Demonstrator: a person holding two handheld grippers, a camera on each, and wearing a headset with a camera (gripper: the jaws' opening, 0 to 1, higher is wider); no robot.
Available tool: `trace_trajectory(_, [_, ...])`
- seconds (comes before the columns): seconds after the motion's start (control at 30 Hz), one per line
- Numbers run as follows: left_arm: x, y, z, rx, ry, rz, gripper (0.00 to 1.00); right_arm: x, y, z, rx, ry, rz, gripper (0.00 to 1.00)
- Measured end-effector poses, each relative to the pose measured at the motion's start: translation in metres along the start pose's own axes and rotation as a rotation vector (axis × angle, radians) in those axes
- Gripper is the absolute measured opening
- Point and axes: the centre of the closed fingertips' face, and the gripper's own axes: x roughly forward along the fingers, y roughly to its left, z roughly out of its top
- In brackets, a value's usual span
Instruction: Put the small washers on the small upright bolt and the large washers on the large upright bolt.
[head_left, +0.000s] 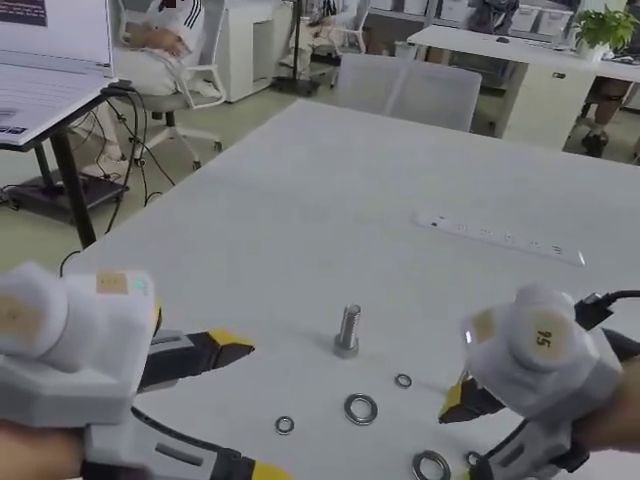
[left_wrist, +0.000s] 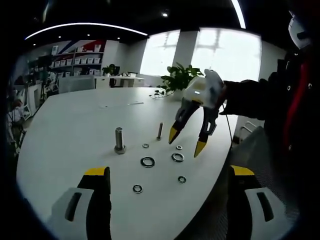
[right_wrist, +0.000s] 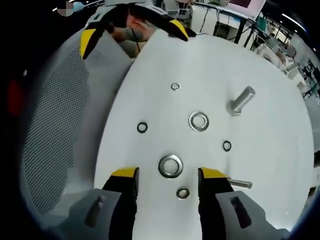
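Currently: white table (head_left: 300, 200) carries all the parts. Right gripper (right_wrist: 168, 174) hangs low over the loose washers, jaws spread apart, nothing held. Left gripper (left_wrist: 170, 172) sits well back from the parts, jaws also spread wide and empty.

Large bolt (right_wrist: 241, 100) stands upright, ahead and to the right of the right gripper's jaws. Small bolt (left_wrist: 160, 131) stands upright too; in the right gripper view it sits just beside the right-hand jaw, partly hidden by it. Neither bolt looks to carry a washer yet.

Large washer (right_wrist: 170, 166) lies flat on the jaw centre line, just past the tips. Second large washer (right_wrist: 199, 121) lies further ahead. Small washer (right_wrist: 183, 192) lies flat between the two jaws, slightly right of centre.

Judgement: right gripper is clearly the nearer one, and the small washer is already inside its gap. A flat ring has no long axis, so the approach is straight down, pinching across the rim. Risk: the thin ring skids on the smooth top.
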Motion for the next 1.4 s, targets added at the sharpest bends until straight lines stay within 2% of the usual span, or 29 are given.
trace_trajectory(0.33, [0.003,-0.003,0.0,0.002,0.0,-0.003,0.98,0.011,-0.001,-0.001,-0.028,0.066,0.004,0.34])
trace_trajectory(0.83, [0.003,-0.002,0.0,-0.005,-0.006,0.004,0.98,0.021,-0.003,-0.009,-0.04,0.14,0.022,0.32])
trace_trajectory(1.4, [0.004,-0.002,0.001,-0.006,-0.011,0.004,0.98,0.02,-0.004,-0.01,-0.072,0.18,0.01,0.26])
